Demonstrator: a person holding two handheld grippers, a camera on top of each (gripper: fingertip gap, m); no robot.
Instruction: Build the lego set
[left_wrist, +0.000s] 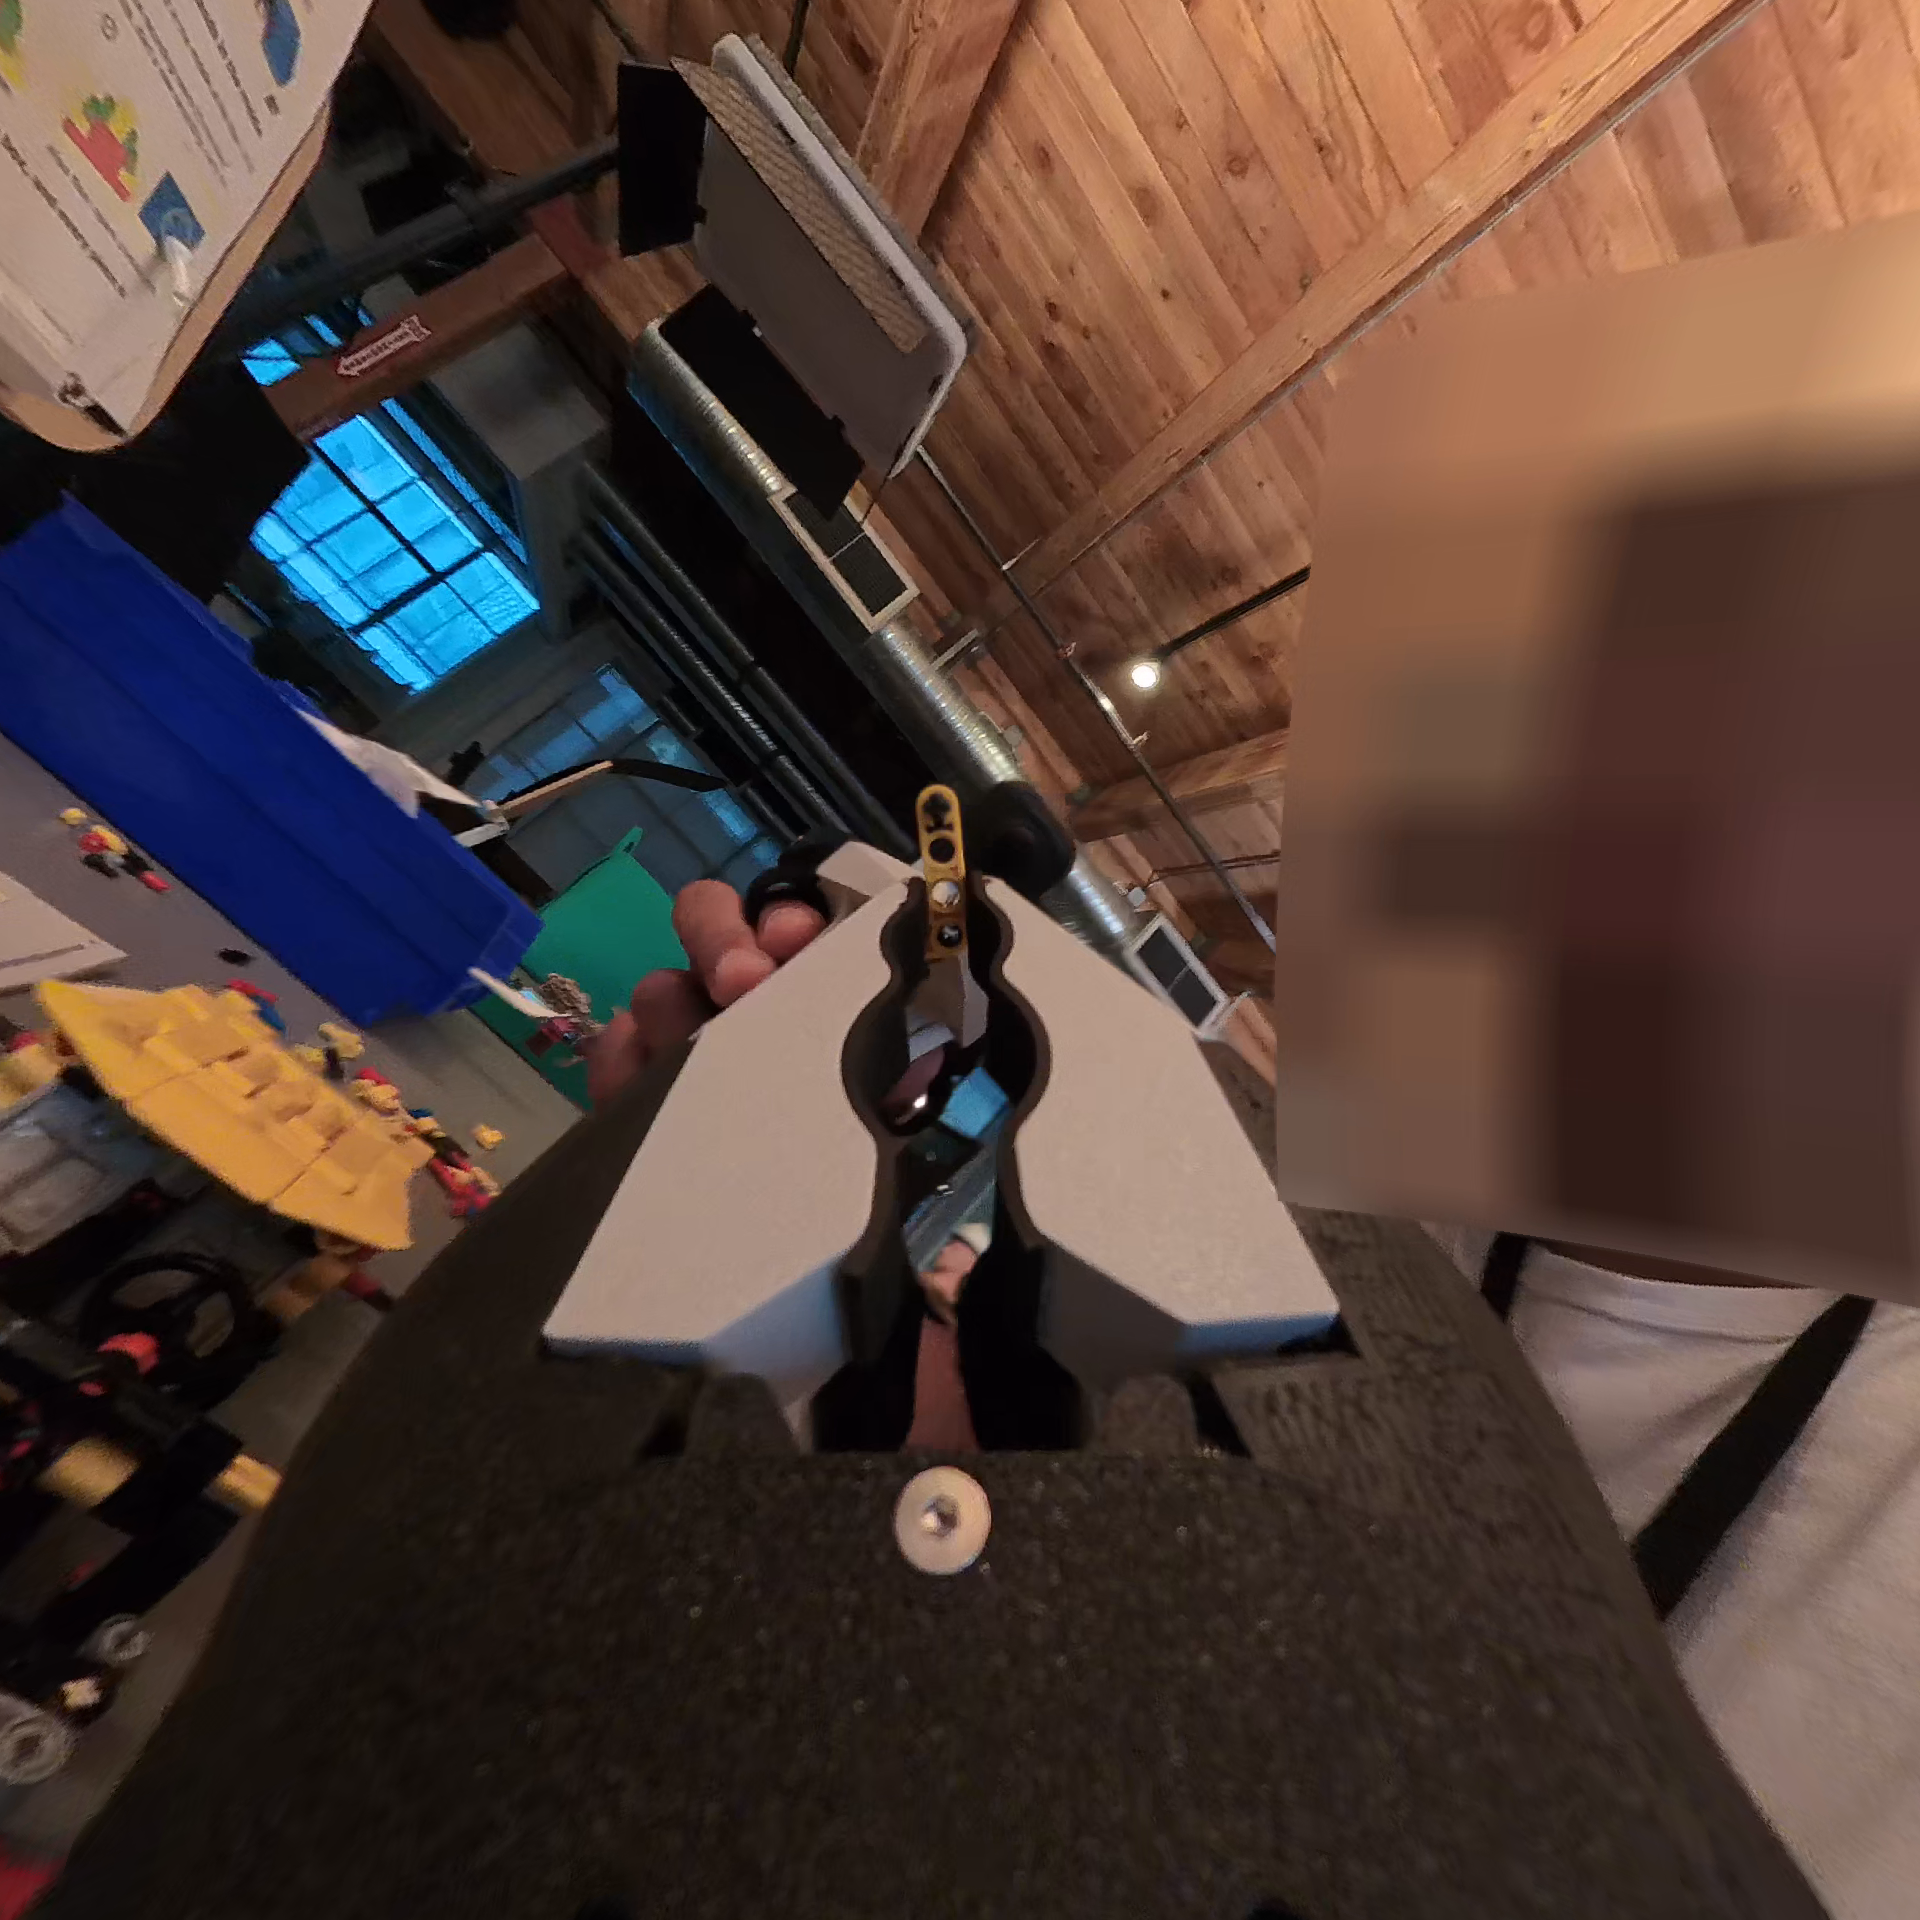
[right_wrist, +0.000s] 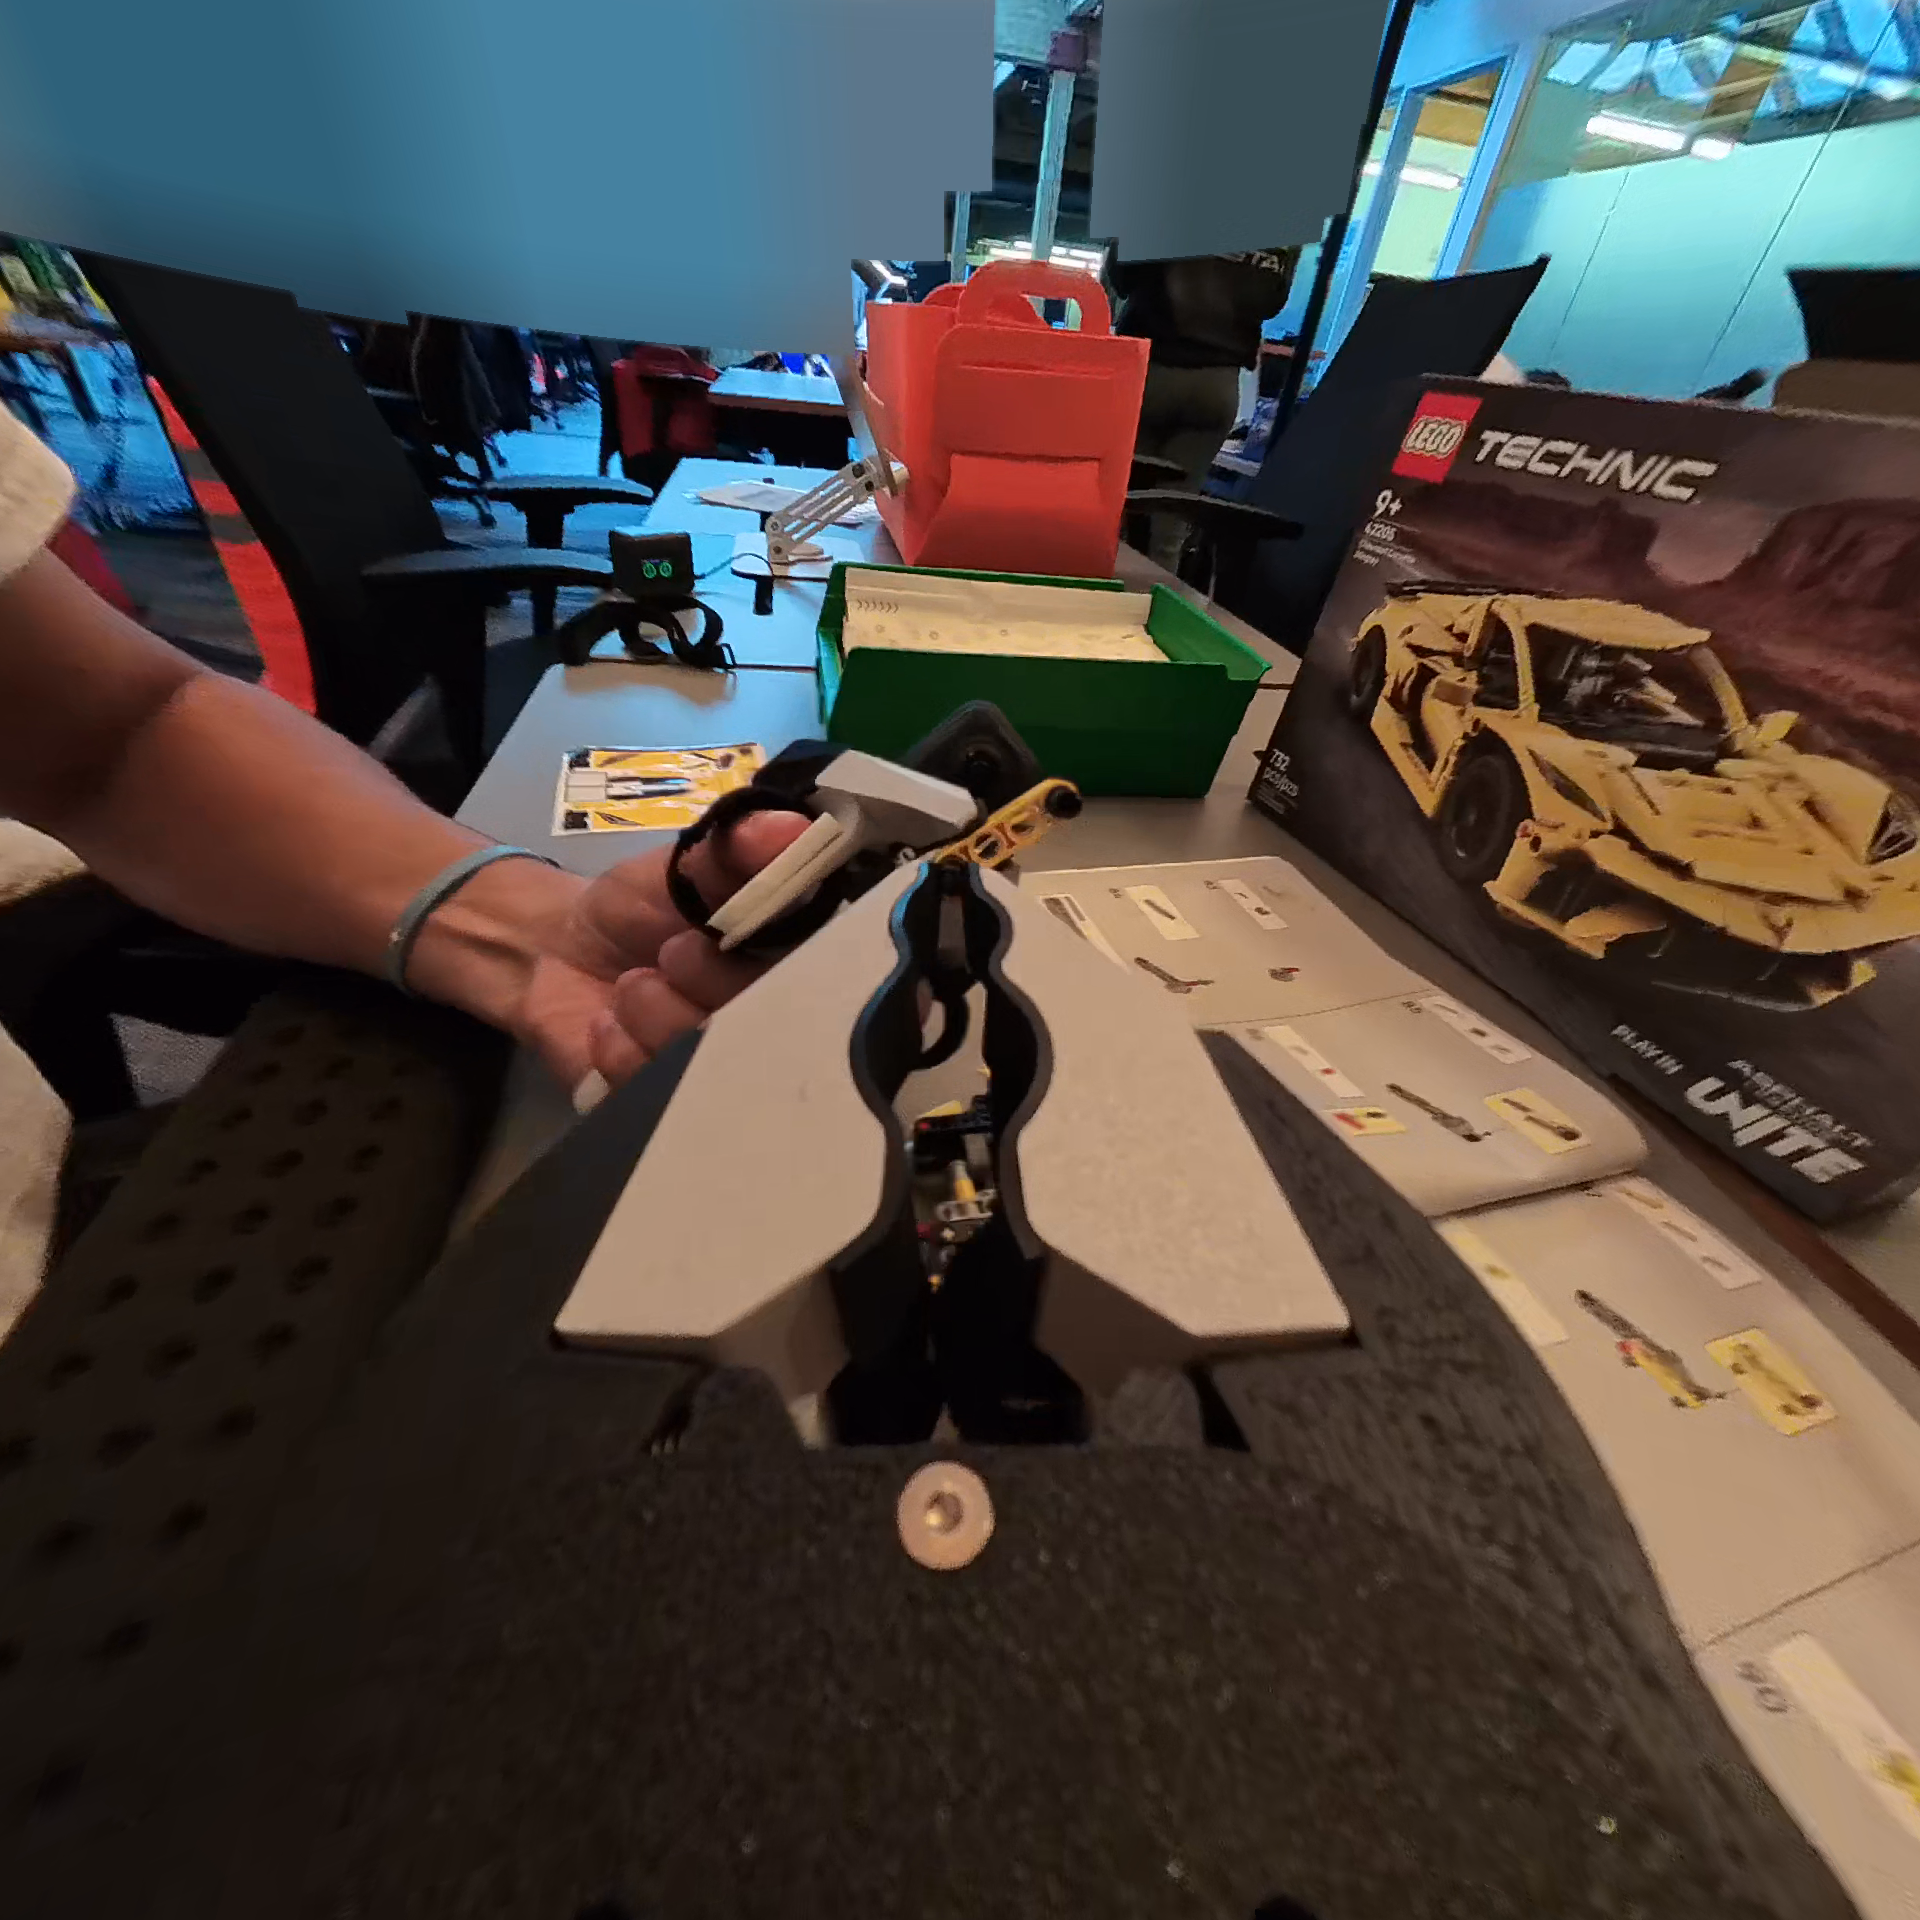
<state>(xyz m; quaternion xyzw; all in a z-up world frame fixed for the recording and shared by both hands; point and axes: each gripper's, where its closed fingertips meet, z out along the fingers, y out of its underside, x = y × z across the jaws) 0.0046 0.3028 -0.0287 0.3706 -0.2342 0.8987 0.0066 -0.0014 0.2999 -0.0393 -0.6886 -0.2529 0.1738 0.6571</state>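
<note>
A short yellow Technic beam (left_wrist: 941, 871) with holes stands between the tips of my left gripper (left_wrist: 943, 935), which is shut on its lower end. In the right wrist view the same beam (right_wrist: 1003, 826) slants up to the right with a black pin at its far end. Its lower end sits at the tips of my right gripper (right_wrist: 940, 883), whose jaws are closed together there. The two grippers meet tip to tip above the table. A hand (right_wrist: 623, 966) holds the left gripper (right_wrist: 883, 805). The partly built yellow car (left_wrist: 229, 1112) lies at the left.
The set's box (right_wrist: 1610, 748) leans at the right, with open instruction pages (right_wrist: 1351, 1039) before it. A green bin (right_wrist: 1039, 707), an orange bag (right_wrist: 1008, 436) and a sticker sheet (right_wrist: 655, 790) are farther back. A blue bin (left_wrist: 239, 748) and loose bricks (left_wrist: 436, 1143) are by the car. The grippers are tip to tip, or close to it.
</note>
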